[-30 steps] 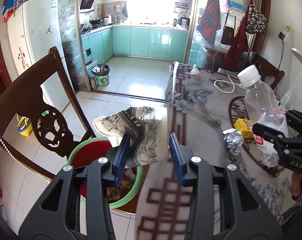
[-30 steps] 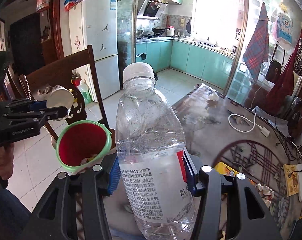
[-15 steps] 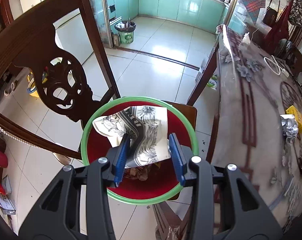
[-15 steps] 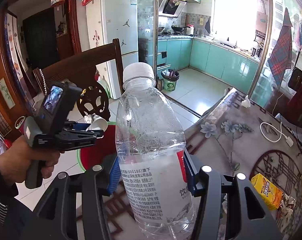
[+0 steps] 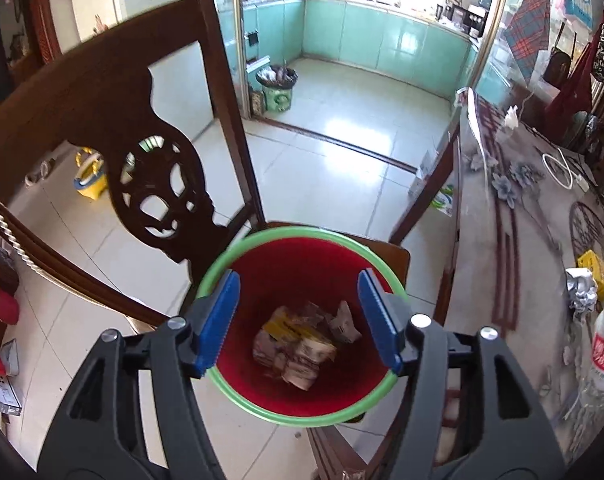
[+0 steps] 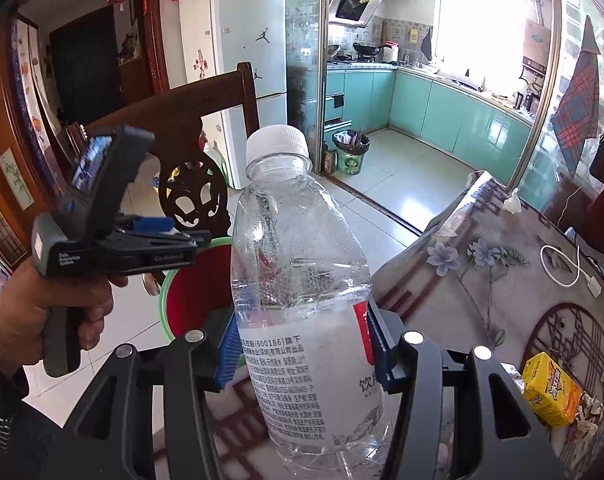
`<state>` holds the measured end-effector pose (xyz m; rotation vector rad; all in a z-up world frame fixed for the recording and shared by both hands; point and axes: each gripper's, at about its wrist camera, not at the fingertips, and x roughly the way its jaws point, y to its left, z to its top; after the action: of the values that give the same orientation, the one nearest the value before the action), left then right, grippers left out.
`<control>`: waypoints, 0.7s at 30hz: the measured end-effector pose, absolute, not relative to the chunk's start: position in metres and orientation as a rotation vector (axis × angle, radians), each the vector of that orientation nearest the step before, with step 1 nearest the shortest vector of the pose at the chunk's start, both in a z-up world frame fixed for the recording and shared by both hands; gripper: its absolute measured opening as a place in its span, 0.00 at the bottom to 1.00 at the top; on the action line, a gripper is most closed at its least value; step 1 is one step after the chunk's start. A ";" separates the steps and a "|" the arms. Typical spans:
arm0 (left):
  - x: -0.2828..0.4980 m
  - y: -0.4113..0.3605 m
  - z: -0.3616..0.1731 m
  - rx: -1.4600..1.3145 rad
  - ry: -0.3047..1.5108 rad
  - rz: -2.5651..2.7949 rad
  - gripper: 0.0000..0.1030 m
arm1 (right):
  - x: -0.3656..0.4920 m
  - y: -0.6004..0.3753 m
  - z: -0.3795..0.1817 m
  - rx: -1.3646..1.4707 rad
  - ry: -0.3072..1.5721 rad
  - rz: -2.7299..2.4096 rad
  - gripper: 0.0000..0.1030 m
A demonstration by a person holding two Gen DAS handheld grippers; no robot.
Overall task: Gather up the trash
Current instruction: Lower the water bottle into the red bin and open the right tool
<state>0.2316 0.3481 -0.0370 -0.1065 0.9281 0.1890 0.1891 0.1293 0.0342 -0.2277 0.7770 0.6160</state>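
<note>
My left gripper (image 5: 298,316) hangs over the red bin with a green rim (image 5: 238,390), which stands on a wooden chair seat. Its jaws are opening and nothing is between them. Crumpled paper trash (image 5: 298,346) lies at the bottom of the bin. My right gripper (image 6: 302,344) is shut on a clear plastic bottle (image 6: 298,264) with a white cap, held upright over the table edge. In the right wrist view the left gripper (image 6: 162,240) sits above the bin (image 6: 182,308), held by a hand (image 6: 42,312).
A dark carved chair back (image 5: 102,92) rises left of the bin. The table (image 5: 502,248) with a flowered cover lies to the right, carrying a yellow carton (image 6: 550,390), crumpled foil (image 5: 580,290) and a white cable (image 6: 562,264). A small kitchen bin (image 5: 276,88) stands on the tiled floor.
The left gripper swung from the table edge over the bin and spread its jaws; the patterned paper cup it held is gone from them. The right gripper carried the bottle toward the bin.
</note>
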 end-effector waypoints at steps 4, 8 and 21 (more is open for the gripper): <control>0.217 0.366 -0.001 -0.102 0.809 0.280 0.73 | 0.192 0.153 0.028 -0.220 0.775 0.641 0.49; 0.201 0.389 0.028 -0.143 0.713 0.374 0.80 | 0.197 0.184 0.019 -0.219 0.771 0.671 0.49; 0.176 0.416 0.058 -0.184 0.585 0.478 0.95 | 0.221 0.259 -0.036 -0.262 0.835 0.701 0.49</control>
<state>0.1764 0.4157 0.0584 -0.1840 0.5850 0.4779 0.2207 0.2591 -0.0364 -0.2616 0.8351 0.7008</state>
